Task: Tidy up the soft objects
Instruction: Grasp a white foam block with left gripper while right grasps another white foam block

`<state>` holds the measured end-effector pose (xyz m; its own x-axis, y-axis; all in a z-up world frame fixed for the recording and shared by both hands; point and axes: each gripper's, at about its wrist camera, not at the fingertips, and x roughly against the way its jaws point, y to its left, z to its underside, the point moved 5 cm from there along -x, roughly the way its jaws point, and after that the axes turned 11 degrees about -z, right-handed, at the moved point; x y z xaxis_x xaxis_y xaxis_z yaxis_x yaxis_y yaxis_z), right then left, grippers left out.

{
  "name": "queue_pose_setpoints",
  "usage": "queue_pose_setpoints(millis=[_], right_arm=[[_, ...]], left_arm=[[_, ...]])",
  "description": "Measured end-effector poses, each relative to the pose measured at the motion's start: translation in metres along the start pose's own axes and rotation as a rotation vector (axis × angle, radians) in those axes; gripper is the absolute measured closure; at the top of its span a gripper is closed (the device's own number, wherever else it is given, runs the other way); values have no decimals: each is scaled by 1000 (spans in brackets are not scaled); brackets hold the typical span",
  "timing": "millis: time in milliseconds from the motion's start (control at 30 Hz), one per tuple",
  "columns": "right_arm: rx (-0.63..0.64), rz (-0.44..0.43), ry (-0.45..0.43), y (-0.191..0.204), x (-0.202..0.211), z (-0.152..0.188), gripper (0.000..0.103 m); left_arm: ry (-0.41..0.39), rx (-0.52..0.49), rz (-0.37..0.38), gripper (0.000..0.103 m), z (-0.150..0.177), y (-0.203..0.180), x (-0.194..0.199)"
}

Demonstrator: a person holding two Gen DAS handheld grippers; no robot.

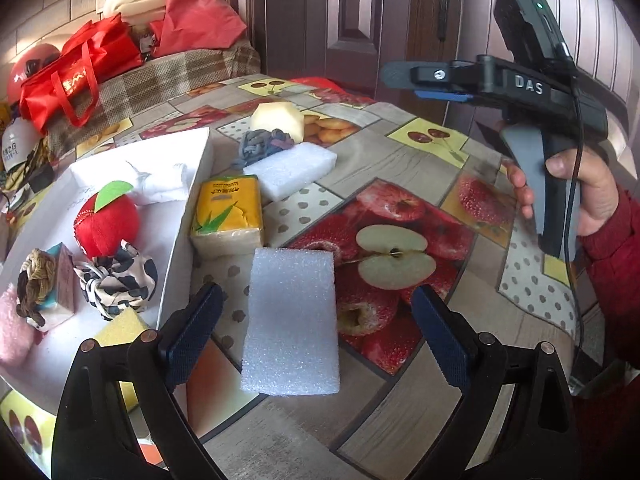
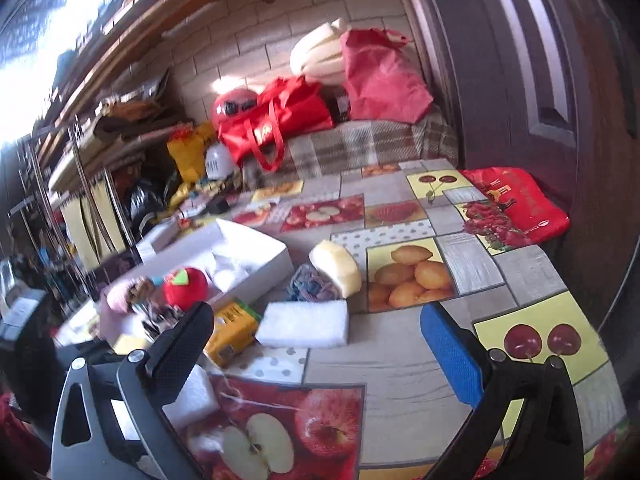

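— Foam block (image 1: 291,322) first: where does it lie?

— Flat on the table (image 1: 420,160), on the fruit-print cloth, just beside the printed half apple. The left gripper (image 1: 316,334) hovers with its jaws wide, one finger on each side of the block, neither pad touching it.

— And the white box (image 1: 182,216)?

— Toward the table's left edge, open on top. Inside sit a red plush apple (image 1: 106,224), a cow-print scrunchie (image 1: 116,280), a brown knotted hair tie (image 1: 34,284) against a small block, something pink (image 1: 14,324) at the near end (too blurred to name), a yellow sponge (image 1: 120,328) and crumpled white paper (image 1: 160,178).

— What waits outside the box?

— A yellow tissue pack (image 1: 228,216) touches the box's outer wall. Farther back lies a second white foam block (image 1: 290,170), then a grey-blue braided scrunchie (image 1: 262,146) touching a cream sponge (image 1: 278,120).

— The right gripper?

— The right gripper (image 2: 316,350) is held above the table's right side, jaws wide with nothing between them, pointing toward the far foam block. The left wrist view shows it from the side, handle in the person's right hand (image 1: 588,192).

— Beyond the table?

— A plaid-covered bench with red bags (image 1: 76,76), and a flat red bag (image 2: 520,204) at the table's far right corner.
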<state>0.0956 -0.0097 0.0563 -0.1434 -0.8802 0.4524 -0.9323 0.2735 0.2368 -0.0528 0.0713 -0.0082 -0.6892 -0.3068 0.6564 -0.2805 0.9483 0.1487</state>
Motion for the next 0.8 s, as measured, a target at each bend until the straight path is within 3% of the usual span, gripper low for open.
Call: queue_pose_setpoints(millis=[100, 167, 200, 400, 600, 633, 700, 733, 767, 800], right_arm=[[76, 53, 198, 5, -51, 13, 0], [72, 72, 261, 2, -75, 20, 0], [62, 85, 286, -1, -85, 23, 0], [22, 57, 349, 0, -122, 30, 0], [11, 52, 351, 2, -126, 29, 0], [2, 43, 346, 1, -125, 29, 3], [-18, -13, 329, 0, -119, 28, 26], [-30, -42, 321, 0, -116, 28, 47], [-34, -50, 314, 0, -112, 29, 61], [-30, -43, 309, 0, -109, 29, 65]], left_arm=[[47, -3, -50, 9, 4, -1, -10], [85, -16, -72, 26, 8, -2, -18], [100, -18, -78, 28, 9, -1, -21], [116, -39, -93, 29, 11, -5, -27], [139, -43, -64, 29, 8, -10, -36], [144, -31, -47, 32, 8, -8, -37], [137, -12, -36, 52, 7, -6, -35], [134, -12, -35, 52, 7, -6, -35], [132, -17, -36, 52, 7, -7, -35], [127, -27, -33, 52, 7, -9, -34]])
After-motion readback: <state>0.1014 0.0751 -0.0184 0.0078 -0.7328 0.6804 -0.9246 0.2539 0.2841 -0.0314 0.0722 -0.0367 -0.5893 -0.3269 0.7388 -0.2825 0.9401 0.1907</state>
